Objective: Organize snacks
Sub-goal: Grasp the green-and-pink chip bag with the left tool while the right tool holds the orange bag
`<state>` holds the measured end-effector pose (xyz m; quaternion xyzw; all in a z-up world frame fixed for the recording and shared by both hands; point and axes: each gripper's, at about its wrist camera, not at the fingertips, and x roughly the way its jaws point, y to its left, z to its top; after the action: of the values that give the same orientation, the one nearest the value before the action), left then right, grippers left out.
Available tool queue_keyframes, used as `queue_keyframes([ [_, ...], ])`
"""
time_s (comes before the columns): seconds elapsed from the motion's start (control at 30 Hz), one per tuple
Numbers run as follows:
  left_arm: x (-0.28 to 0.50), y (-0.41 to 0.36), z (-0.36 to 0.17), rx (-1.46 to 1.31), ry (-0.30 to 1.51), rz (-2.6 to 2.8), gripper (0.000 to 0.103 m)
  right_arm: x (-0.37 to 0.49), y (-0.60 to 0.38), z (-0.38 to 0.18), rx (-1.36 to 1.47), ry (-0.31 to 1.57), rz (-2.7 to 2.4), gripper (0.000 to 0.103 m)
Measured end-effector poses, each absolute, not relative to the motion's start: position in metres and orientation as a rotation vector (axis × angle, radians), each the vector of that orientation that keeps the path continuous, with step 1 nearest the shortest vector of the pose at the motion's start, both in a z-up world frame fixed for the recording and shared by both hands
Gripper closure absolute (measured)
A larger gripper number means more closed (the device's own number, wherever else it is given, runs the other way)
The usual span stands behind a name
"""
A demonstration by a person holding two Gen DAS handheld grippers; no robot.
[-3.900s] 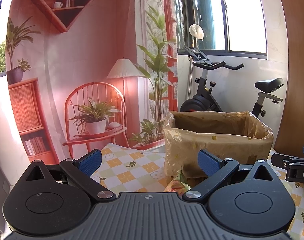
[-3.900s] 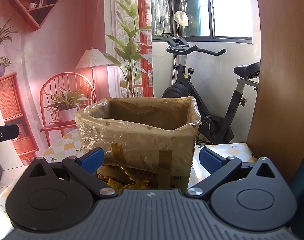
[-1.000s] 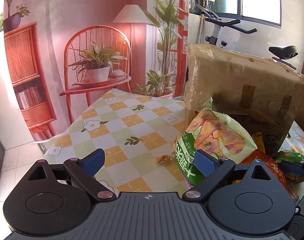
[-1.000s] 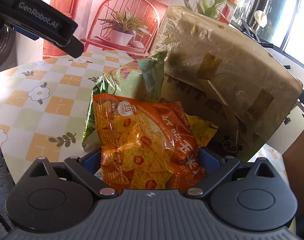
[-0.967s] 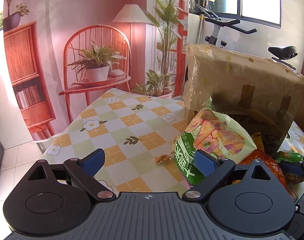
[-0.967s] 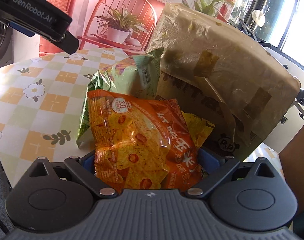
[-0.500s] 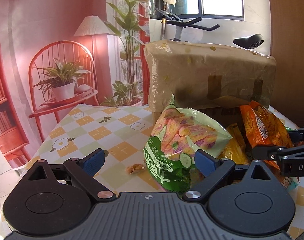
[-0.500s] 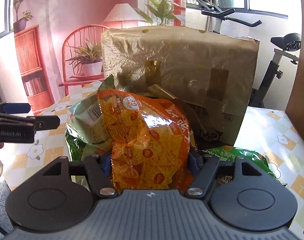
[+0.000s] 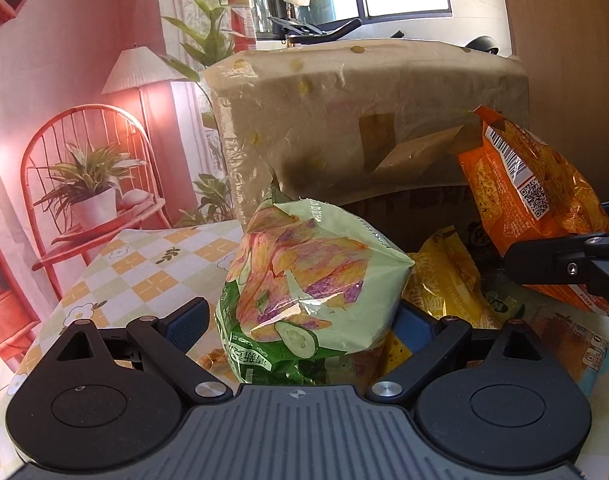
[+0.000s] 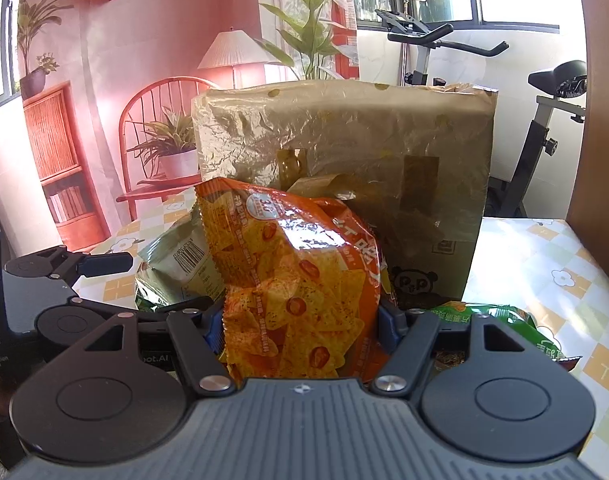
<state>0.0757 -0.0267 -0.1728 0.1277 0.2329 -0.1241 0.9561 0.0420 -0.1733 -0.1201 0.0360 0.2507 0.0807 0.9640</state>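
My right gripper is shut on an orange chip bag and holds it upright in front of the film-wrapped cardboard box. The left wrist view shows the same orange bag raised at the right, off the pile. A green chip bag stands between the fingers of my left gripper, which is open; the left pad is clear of the bag. The box rises just behind. A yellow bag lies beside the green one.
The table has a checkered floral cloth. Another green snack bag lies at the right by the box. A small snack scrap sits near my left pad. An exercise bike and a wooden panel stand behind.
My right gripper closed on the orange bag, rolled level and lifted it. My left gripper rolled and came down and forward, so the green bag now stands between its fingers.
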Motion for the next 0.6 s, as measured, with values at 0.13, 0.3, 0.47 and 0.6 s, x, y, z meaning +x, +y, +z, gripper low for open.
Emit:
queue_keyframes([
  [0.13, 0.089, -0.030, -0.181, 0.259, 0.498, -0.236, 0.004, 0.045, -0.174, -0.122, 0.079, 0.515, 0.162, 0.033],
  [0.3, 0.095, -0.031, -0.185, 0.276, 0.512, -0.245, 0.017, 0.045, -0.174, -0.123, 0.089, 0.524, 0.163, 0.033],
  [0.47, 0.091, -0.020, -0.177, 0.259, 0.534, -0.253, 0.037, 0.046, -0.176, -0.122, 0.105, 0.529, 0.152, 0.033],
  [0.6, 0.085, -0.007, -0.166, 0.213, 0.524, -0.262, 0.039, 0.045, -0.175, -0.120, 0.108, 0.524, 0.151, 0.033],
])
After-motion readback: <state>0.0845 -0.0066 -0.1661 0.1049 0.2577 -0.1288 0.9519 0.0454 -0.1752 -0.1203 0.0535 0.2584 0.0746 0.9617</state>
